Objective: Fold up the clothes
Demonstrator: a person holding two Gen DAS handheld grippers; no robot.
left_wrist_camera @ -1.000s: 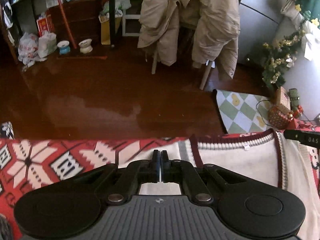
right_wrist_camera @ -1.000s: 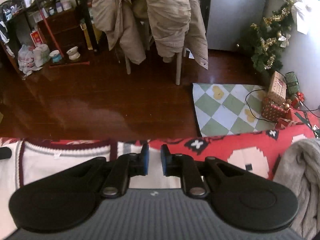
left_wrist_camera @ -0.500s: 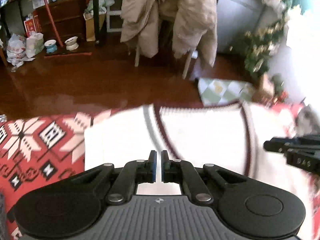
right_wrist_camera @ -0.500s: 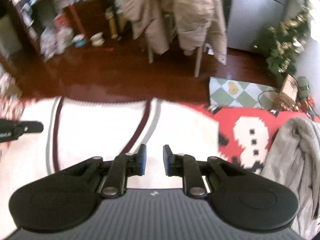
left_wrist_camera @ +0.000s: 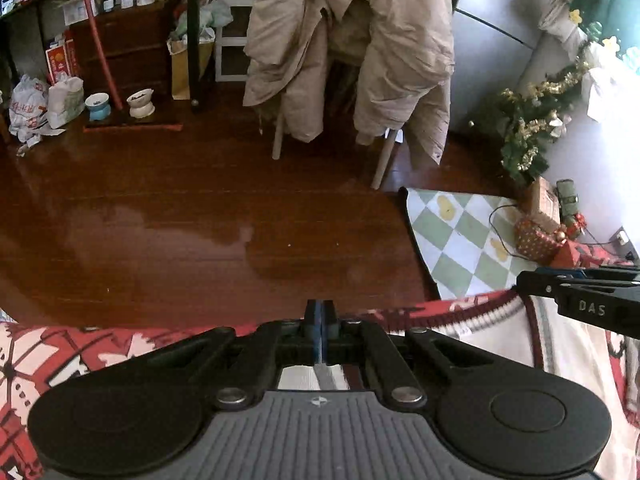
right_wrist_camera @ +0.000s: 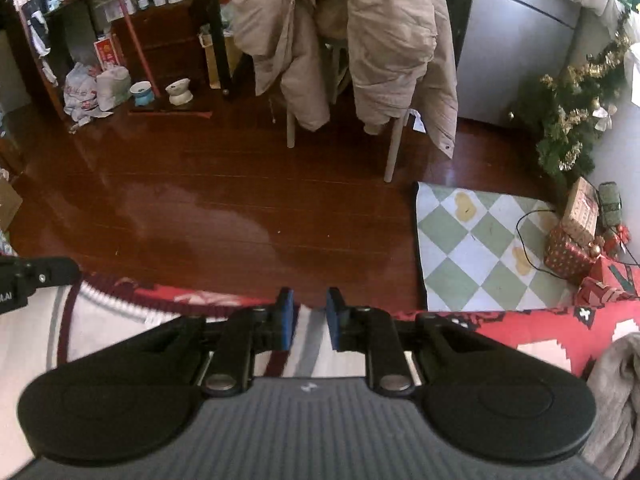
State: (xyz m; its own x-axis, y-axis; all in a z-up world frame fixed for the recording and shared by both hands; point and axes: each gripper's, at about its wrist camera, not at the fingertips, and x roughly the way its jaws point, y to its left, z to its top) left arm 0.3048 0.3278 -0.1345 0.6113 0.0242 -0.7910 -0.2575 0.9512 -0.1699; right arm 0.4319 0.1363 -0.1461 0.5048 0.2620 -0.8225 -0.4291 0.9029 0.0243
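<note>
The cream sweater [right_wrist_camera: 32, 344] lies on the red blanket [right_wrist_camera: 520, 328], left gripper [left_wrist_camera: 320, 320] clenched on its edge, right gripper [right_wrist_camera: 308, 316] loose, so 1 uneven pull could skew it.

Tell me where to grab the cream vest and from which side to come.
Pinch the ribbed maroon-and-white collar band of the cream vest, coming down from above. The vest lies flat on the red blanket, so its body offers little purchase; the thick band at its far edge probably lifts easily.
</note>
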